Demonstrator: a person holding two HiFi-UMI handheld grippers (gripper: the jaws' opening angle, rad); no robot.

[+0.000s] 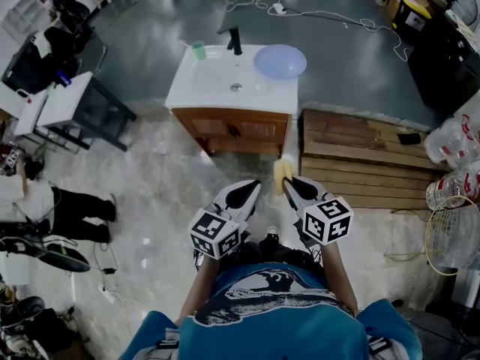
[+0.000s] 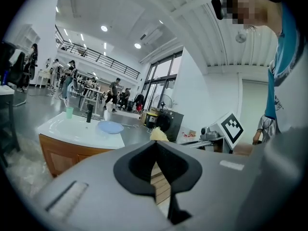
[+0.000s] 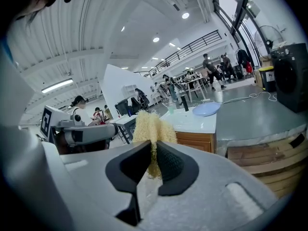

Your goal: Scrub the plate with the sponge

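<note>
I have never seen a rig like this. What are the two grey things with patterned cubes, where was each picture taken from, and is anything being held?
No robot here: a person holds the left hand-held gripper and the right hand-held gripper; the marker cubes are part of them. The head view looks down from the person's head; each gripper view rides on one hand-held gripper and looks along its jaws. The left one is shut and empty; the right one is shut on a yellow sponge. Ahead stands a white sink counter with a blue plate, a green cup and a black tap on it. Neither touches the plate yet.
</note>
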